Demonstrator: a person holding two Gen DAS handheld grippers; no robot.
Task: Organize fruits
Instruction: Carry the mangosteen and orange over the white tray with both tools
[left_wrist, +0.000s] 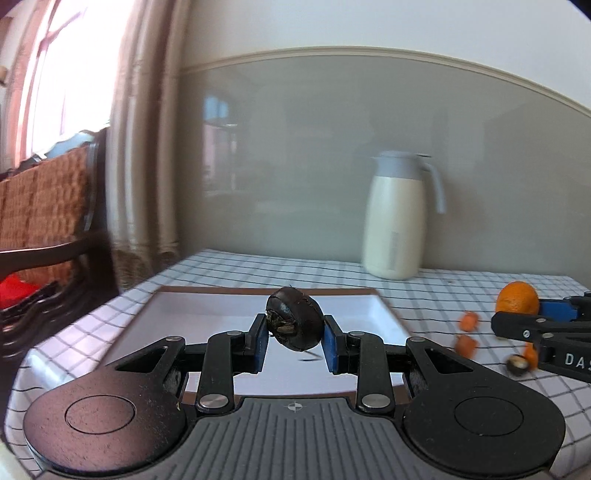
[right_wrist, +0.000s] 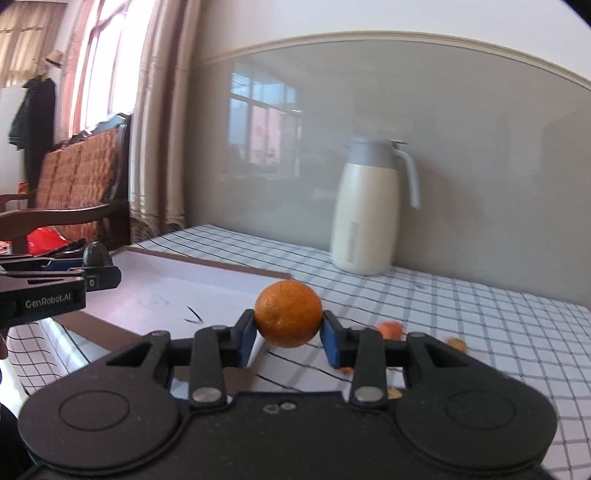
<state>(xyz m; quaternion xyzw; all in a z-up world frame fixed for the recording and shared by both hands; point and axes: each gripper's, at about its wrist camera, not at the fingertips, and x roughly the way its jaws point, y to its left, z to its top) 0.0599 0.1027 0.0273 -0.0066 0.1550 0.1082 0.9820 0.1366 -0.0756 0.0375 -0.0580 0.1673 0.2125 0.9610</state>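
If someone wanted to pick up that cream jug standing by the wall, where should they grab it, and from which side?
Best by the grey handle, I think. The jug stands upright on the checked tablecloth, and the handle loops out on its right, clear of the body, so come in from the right. The body looks wide and smooth for two fingers. Both grippers are full now: the left gripper holds a dark fruit, the right gripper an orange.

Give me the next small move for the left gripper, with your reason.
Probably lower it toward the white tray: the left gripper is shut on the dark fruit, held above the tray's bare surface, not yet set down.
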